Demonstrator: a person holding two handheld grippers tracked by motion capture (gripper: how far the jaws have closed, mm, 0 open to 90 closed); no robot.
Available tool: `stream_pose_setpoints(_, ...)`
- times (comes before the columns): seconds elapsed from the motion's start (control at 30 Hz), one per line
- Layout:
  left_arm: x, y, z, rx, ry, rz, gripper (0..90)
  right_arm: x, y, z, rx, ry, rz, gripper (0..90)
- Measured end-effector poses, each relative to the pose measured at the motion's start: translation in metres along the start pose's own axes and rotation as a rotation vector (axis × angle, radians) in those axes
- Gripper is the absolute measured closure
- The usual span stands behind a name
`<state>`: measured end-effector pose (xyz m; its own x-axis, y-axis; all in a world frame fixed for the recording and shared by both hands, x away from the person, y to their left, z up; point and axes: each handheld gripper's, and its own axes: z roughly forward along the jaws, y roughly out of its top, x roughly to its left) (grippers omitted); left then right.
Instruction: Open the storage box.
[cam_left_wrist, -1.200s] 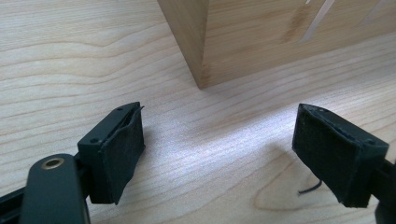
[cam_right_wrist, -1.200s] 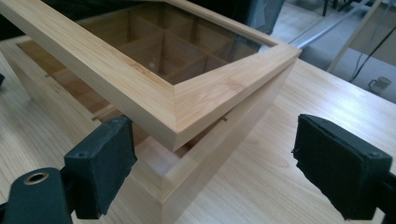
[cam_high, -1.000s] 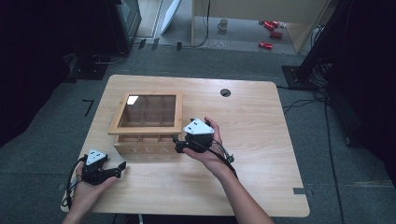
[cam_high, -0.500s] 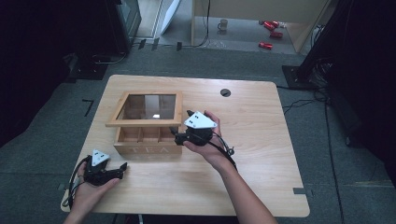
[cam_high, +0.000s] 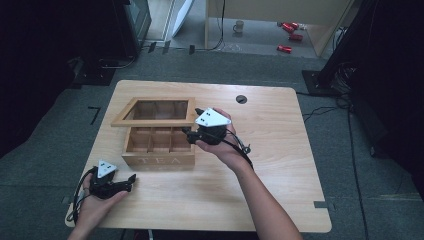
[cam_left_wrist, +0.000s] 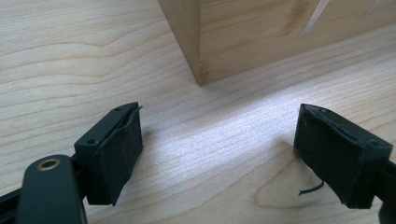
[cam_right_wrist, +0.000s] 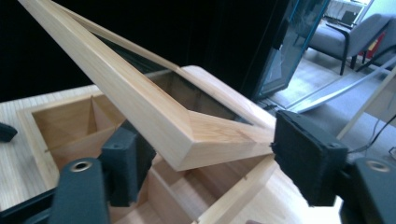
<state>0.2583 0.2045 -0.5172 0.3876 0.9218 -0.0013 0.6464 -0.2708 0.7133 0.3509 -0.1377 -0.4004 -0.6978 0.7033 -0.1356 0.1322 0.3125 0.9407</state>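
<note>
Lid (cam_high: 159, 111) half-raised: we prop its corner on the right tool (cam_right_wrist: 205, 163), jaws spread; left tool (cam_left_wrist: 219, 154), released, idles near counter's front-left corner.

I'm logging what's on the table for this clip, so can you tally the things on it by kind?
Wooden tea box, lid lifted: 1
Hand-held grippers: 2, the left hand-held gripper near the table's front left edge, the right hand-held gripper at the lid's corner
Total: 3
The compartments that can be seen look empty.
</note>
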Motion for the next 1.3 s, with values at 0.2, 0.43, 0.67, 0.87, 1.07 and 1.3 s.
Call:
stream_pose_setpoints(0.2,0.001,0.000,0.000,0.000,-0.007,0.000,16.0,-0.007,0.012,0.004,-0.025,-0.001,-0.023,46.0)
stream_pose_setpoints(0.43,0.002,0.000,-0.001,-0.002,-0.012,-0.009,16.0,-0.018,0.024,0.012,-0.049,-0.029,-0.002,53.0)
stream_pose_setpoints(0.67,0.002,0.000,-0.001,-0.004,-0.014,-0.010,16.1,-0.033,0.031,0.032,-0.009,-0.026,-0.025,54.4)
stream_pose_setpoints(0.87,0.003,0.000,-0.001,-0.006,-0.019,-0.017,16.0,-0.043,0.040,0.041,-0.027,-0.043,0.002,54.5)
stream_pose_setpoints(1.07,0.003,-0.001,-0.001,-0.005,-0.025,-0.020,16.0,-0.054,0.044,0.048,-0.042,-0.022,0.047,54.3)
stream_pose_setpoints(1.3,0.003,0.000,0.000,-0.008,-0.027,-0.024,16.0,-0.066,0.046,0.061,-0.039,-0.025,0.082,54.0)
